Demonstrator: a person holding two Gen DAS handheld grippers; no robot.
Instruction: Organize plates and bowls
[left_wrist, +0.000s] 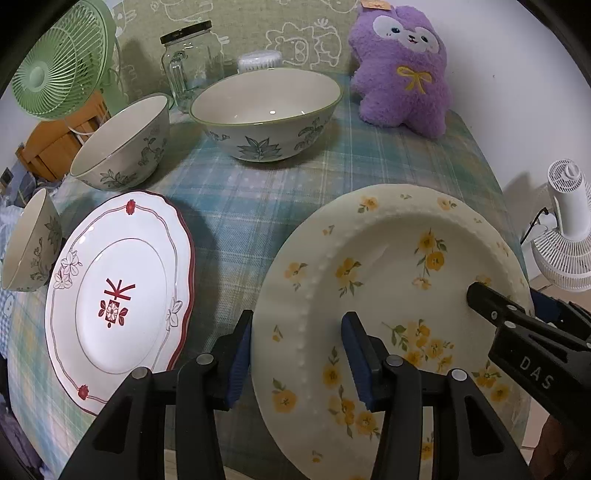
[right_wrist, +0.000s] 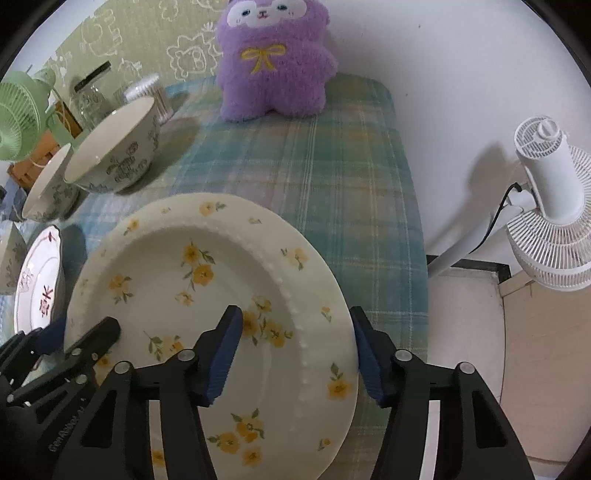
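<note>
A cream plate with yellow flowers (left_wrist: 388, 266) (right_wrist: 221, 266) lies at the near right of the plaid-covered table. My left gripper (left_wrist: 297, 321) is open and straddles its left rim, one finger outside the edge and one over the well. My right gripper (right_wrist: 294, 314) is open and straddles the right rim the same way. To the left lies a white plate with a red edge (left_wrist: 122, 280) (right_wrist: 40, 288). A large leaf-patterned bowl (left_wrist: 266, 110) stands at the back, a medium bowl (left_wrist: 122, 147) to its left, and a small bowl (left_wrist: 29, 243) at the far left.
A purple plush toy (left_wrist: 399, 66) sits at the back right. A glass jar (left_wrist: 188, 62) and a green fan (left_wrist: 62, 62) stand at the back left. A white fan (right_wrist: 546, 206) stands off the table's right edge. Bare plaid cloth (left_wrist: 258, 206) lies between the plates and bowls.
</note>
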